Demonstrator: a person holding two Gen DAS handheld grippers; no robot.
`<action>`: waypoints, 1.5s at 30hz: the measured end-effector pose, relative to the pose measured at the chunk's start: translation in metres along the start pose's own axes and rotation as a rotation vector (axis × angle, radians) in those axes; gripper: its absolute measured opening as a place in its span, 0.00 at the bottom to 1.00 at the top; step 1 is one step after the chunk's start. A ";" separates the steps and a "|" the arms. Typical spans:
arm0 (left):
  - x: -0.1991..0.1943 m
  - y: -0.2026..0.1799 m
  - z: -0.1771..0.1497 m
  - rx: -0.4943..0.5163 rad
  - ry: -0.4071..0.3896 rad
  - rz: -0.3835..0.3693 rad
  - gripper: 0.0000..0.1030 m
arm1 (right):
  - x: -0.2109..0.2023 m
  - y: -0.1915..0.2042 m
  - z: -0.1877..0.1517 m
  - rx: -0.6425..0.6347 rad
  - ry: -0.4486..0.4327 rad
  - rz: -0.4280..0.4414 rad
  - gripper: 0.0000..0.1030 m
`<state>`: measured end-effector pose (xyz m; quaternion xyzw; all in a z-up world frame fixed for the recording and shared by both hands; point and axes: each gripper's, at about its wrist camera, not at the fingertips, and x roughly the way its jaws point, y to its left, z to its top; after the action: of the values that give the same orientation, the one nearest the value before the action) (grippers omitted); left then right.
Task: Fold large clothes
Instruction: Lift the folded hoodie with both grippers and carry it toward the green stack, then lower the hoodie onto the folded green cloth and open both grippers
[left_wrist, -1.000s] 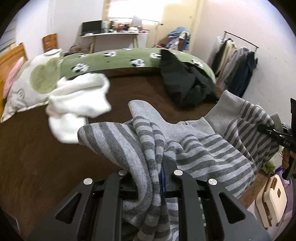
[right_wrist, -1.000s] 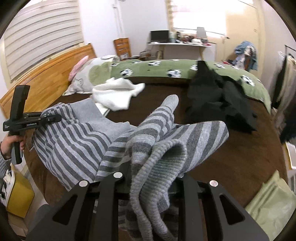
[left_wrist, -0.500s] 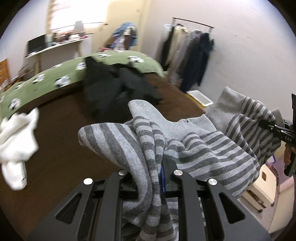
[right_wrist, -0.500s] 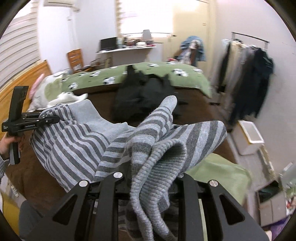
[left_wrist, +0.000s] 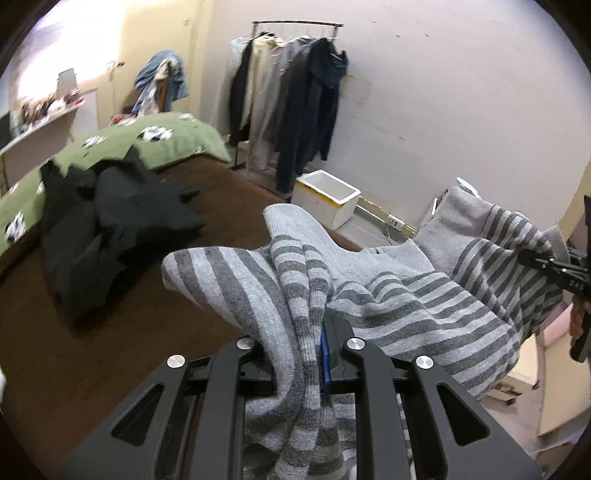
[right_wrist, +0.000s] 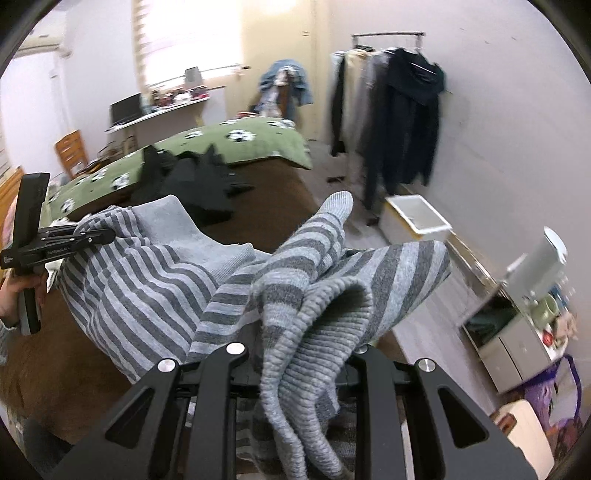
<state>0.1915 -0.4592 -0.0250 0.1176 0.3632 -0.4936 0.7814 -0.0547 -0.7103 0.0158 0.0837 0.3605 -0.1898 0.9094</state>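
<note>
A grey striped sweater (left_wrist: 399, 295) hangs stretched between my two grippers, lifted above the brown bedspread (left_wrist: 92, 354). My left gripper (left_wrist: 306, 354) is shut on a bunched edge of it, with cloth spilling over the jaws. In the right wrist view the same sweater (right_wrist: 155, 280) sags toward the left, and my right gripper (right_wrist: 299, 354) is shut on a ribbed fold. Each view shows the other gripper at its edge, clamped on the sweater: the right gripper (left_wrist: 565, 273) and the left gripper (right_wrist: 62, 243), held by a hand (right_wrist: 18, 295).
A black garment (left_wrist: 103, 229) lies crumpled on the bed near a green quilt (left_wrist: 155, 144). A clothes rack (right_wrist: 391, 114) with dark coats stands by the wall, with a white box (right_wrist: 417, 218) on the floor below. Shelving with small items (right_wrist: 535, 314) is at the right.
Both grippers swung to the right with the sweater still held between them. The white garment and pillow left the view; the clothes rack, white box and wall came in.
</note>
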 end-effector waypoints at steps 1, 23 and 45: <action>0.009 -0.006 0.003 0.012 0.005 -0.008 0.18 | 0.000 -0.006 -0.001 0.001 -0.001 -0.011 0.21; 0.140 -0.005 -0.027 -0.019 0.088 -0.014 0.18 | 0.090 -0.085 -0.075 0.206 0.079 -0.029 0.21; 0.185 0.030 -0.080 -0.059 0.178 0.026 0.62 | 0.142 -0.110 -0.142 0.336 0.135 -0.036 0.52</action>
<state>0.2269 -0.5279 -0.2130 0.1425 0.4440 -0.4599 0.7557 -0.0928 -0.8098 -0.1873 0.2404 0.3854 -0.2576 0.8528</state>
